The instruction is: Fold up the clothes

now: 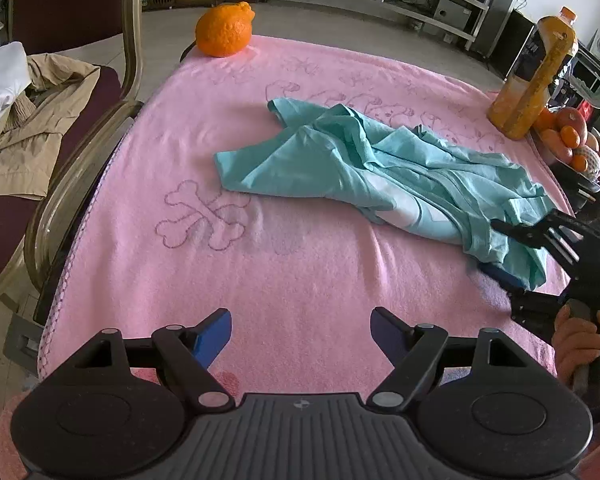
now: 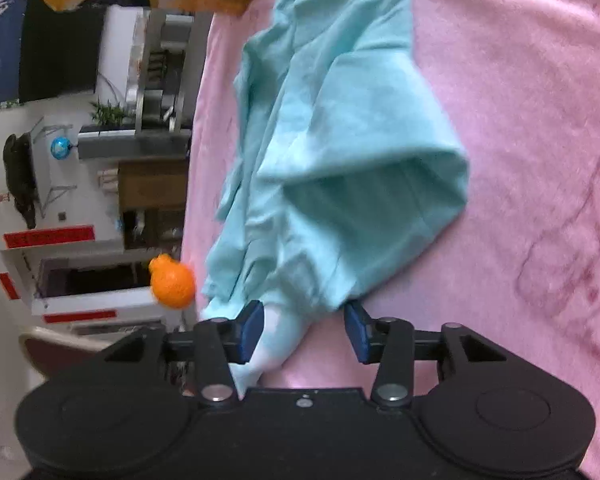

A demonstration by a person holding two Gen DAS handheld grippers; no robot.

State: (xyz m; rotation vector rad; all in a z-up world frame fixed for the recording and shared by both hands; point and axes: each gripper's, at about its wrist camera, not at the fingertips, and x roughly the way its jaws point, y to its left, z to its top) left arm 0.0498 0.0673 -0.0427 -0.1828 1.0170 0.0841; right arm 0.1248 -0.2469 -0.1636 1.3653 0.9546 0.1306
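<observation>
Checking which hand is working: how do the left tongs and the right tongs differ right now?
The left tongs hover over bare pink towel with nothing between the blue pads; the right tongs have the teal shirt's edge between theirs, though the pads aren't pinching it. The left tongs gape wider than the right. Both are open.

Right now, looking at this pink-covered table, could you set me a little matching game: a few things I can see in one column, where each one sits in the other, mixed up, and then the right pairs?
Things:
1. big orange fruit
2. teal shirt
3. juice bottle
4. tan jacket

Places, as the left wrist view shows them:
A. crumpled in the middle of the pink towel
B. on the chair beside the table
C. at the towel's far left corner
D. at the towel's far right edge, next to a pile of fruit

Pairs: 1-C, 2-A, 3-D, 4-B
</observation>
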